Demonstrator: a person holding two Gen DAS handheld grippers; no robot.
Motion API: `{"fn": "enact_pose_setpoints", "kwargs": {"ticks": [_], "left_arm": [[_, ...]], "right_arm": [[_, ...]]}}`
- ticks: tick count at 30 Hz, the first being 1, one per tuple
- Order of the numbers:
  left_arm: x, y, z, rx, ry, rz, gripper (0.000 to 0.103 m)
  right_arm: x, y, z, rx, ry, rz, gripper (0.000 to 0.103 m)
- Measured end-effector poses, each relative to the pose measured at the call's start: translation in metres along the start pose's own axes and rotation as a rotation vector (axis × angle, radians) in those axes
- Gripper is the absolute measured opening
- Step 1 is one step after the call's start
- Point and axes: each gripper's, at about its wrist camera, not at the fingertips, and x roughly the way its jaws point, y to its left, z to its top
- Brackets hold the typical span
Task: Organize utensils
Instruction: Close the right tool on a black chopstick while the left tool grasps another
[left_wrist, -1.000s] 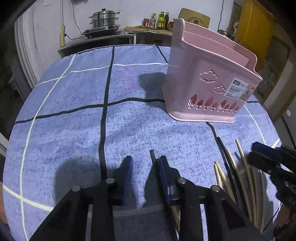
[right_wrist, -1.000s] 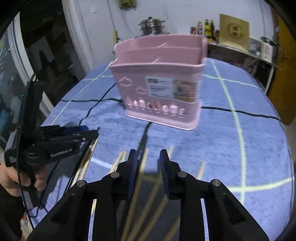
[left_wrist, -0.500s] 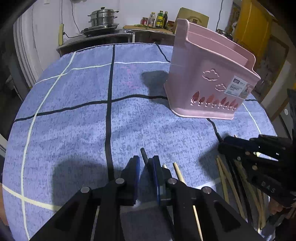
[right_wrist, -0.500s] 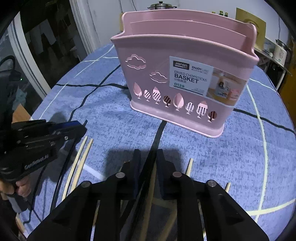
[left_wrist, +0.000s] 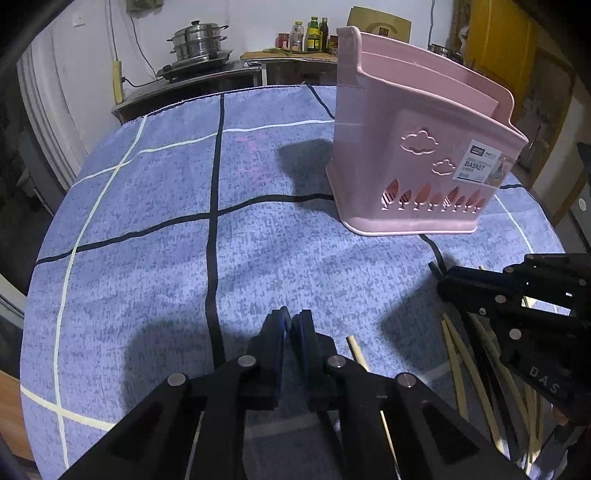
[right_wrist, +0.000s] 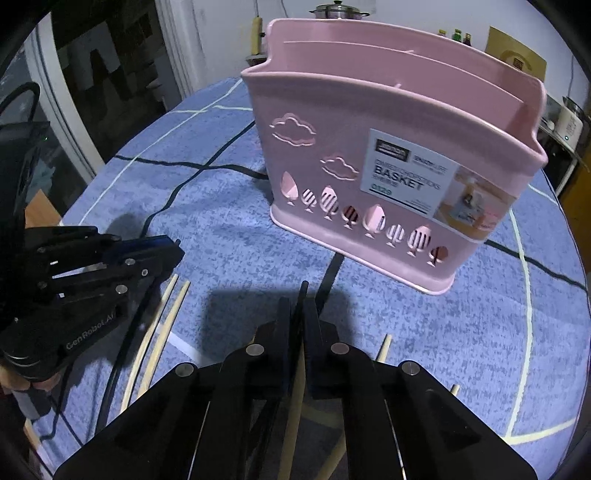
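Both my tools have just been closing — right tool (right_wrist: 300, 314) pinches a black chopstick (right_wrist: 303, 290), left tool (left_wrist: 291, 325) pressed together, contents unclear; chopstick basket (right_wrist: 388, 177) ahead looks empty — chopsticks (right_wrist: 162, 332) lie beside me on the bench (left_wrist: 147, 240).

One pink basket (right_wrist: 388, 155), two tongs, and several loose chopsticks (right_wrist: 162, 325), too overlapped to count.

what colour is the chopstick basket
Pink basket, with cloud and tree cutouts; clearest in the right wrist view.

Both the left claw (left_wrist: 291, 325) and right claw (right_wrist: 300, 310) have just closed, angled downward.
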Motion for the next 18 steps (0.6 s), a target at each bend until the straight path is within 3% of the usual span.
{"fn": "enact_pose_setpoints", "kwargs": {"ticks": [12, 18], "left_arm": [[-0.008, 0.008, -0.002, -0.023, -0.003, -0.055, 0.004], [-0.038, 0.006, 0.001, -0.016, -0.054, -0.077, 0.004]], "right_arm": [[-0.031, -0.012, 0.004, 0.057, -0.082, 0.061, 0.005], [-0.062, -0.013, 0.003, 0.058, -0.151, 0.068, 0.005]]}}
